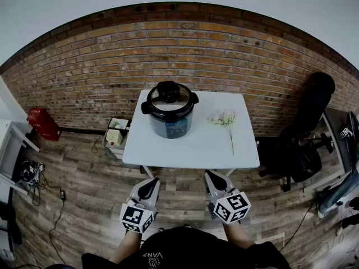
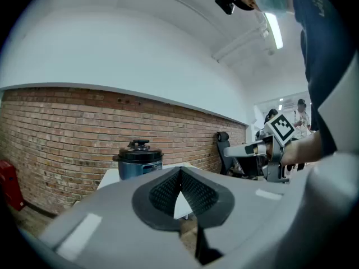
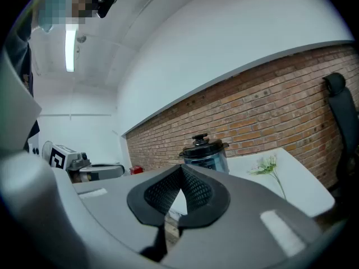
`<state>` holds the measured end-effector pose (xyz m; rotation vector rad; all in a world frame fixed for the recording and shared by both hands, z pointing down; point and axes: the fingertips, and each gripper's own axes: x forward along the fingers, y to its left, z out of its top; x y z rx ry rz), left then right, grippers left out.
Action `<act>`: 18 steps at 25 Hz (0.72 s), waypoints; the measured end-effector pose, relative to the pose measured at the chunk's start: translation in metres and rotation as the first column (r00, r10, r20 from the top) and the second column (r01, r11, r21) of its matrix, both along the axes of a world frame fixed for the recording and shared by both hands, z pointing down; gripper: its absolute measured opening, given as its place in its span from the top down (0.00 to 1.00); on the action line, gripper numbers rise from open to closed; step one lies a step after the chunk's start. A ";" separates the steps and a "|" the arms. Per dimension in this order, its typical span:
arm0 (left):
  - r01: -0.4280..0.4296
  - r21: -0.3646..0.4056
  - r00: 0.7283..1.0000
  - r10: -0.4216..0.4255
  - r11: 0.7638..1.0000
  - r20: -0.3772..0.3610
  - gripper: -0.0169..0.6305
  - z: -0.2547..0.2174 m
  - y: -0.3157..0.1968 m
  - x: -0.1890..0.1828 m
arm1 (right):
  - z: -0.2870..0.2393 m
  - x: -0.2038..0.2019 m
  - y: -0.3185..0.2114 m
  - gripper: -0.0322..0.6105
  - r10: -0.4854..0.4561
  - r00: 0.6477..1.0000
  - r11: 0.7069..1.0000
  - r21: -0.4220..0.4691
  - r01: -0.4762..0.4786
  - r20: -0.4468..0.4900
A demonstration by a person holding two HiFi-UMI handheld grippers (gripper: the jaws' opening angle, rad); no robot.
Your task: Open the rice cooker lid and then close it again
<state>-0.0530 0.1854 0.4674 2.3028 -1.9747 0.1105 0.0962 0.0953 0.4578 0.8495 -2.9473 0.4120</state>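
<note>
The rice cooker (image 1: 170, 116) stands on the white table (image 1: 190, 147), toward the far left of its top; its black lid (image 1: 169, 96) sits down on the pot, closed, with the knob on top. A sprig of pale flowers (image 1: 225, 121) lies on the table to the cooker's right, apart from it.

The left gripper (image 1: 149, 182) and the right gripper (image 1: 215, 178) are held side by side over the wooden floor (image 1: 84, 184), just short of the table's near edge and well apart from the cooker; both point toward the table. In the left gripper view the two dark ribbed pads (image 2: 197, 192) meet at the tip, so that tool is clenched on nothing; the cooker shows beyond it, up and to the left of the tip. In the right gripper view the pads (image 3: 196, 190) are likewise pressed together with nothing between them; the cooker stands just above and to the right of the tip, and the flowers lie further right.

A brick wall (image 1: 112, 66) runs behind the table; a black office chair (image 1: 303, 139) stands to the right of it; a small open box (image 1: 116, 133) sits on the floor by the table's left edge; a red object (image 1: 42, 123) rests against the wall further left.
</note>
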 end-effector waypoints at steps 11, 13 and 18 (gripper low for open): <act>-0.022 0.108 0.998 0.028 0.994 -0.060 0.67 -0.013 -0.022 0.013 | 0.004 -0.007 -0.011 0.58 -0.114 0.991 0.993 -0.020 0.116 0.067; -0.005 0.094 0.997 0.013 0.996 -0.081 0.63 -0.010 -0.029 0.007 | 0.005 -0.009 -0.019 0.56 -0.096 0.993 0.995 -0.015 0.097 0.065; 0.012 0.115 0.995 -0.001 0.993 -0.097 0.56 -0.009 -0.058 -0.018 | 0.002 -0.019 -0.043 0.52 -0.063 0.995 0.998 -0.012 0.064 0.074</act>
